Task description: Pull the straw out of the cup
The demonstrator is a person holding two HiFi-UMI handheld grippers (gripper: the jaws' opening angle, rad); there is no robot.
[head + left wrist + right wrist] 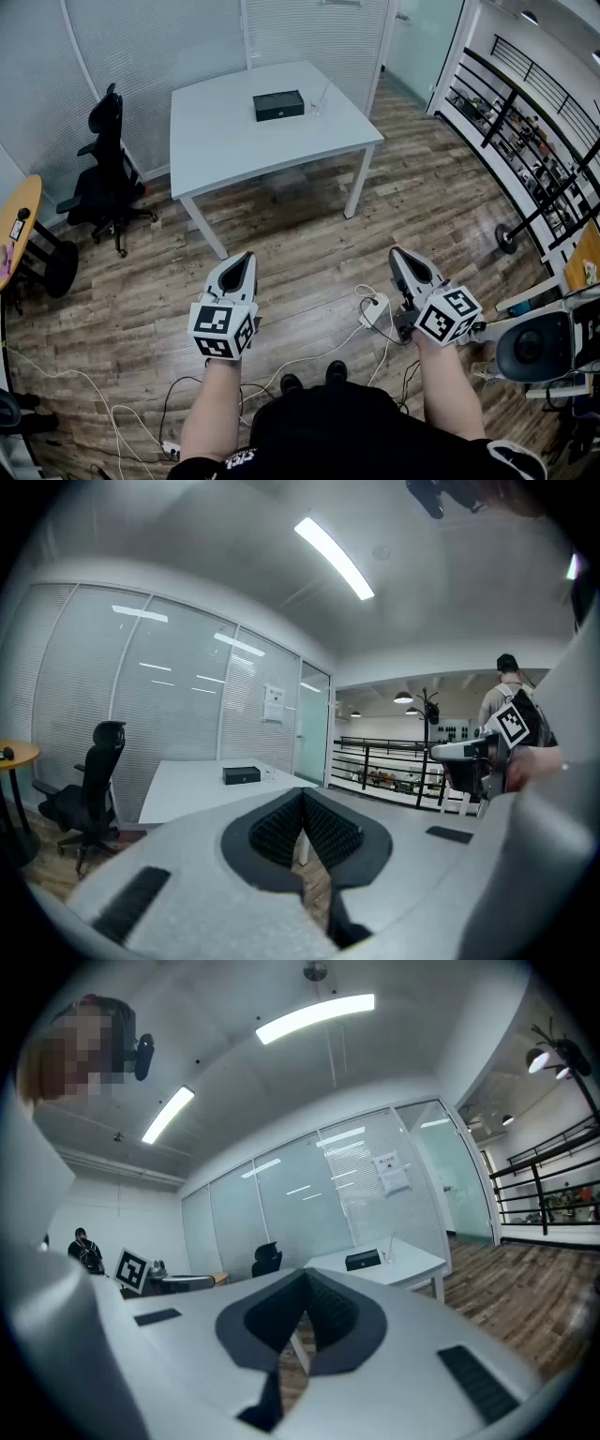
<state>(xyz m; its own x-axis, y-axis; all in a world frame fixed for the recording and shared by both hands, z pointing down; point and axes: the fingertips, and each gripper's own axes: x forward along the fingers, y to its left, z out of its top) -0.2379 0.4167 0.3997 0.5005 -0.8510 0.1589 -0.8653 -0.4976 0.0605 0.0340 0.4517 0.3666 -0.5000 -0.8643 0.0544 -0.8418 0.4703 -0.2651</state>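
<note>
Both tongs (pixel 247 255) (pixel 395 251) far from straw (pixel 324 94)

- The left gripper (pixel 244 258) is held out well short of the table (pixel 216 131). It points toward the table and tips slightly down, with its jaws pressed together and nothing between them.
- The right gripper (pixel 397 253) sits level beside it, equally far from the table, its jaws also closed and empty.
- The left forearm (pixel 211 412) and right forearm (pixel 448 394) reach forward, bare and roughly parallel.
</note>
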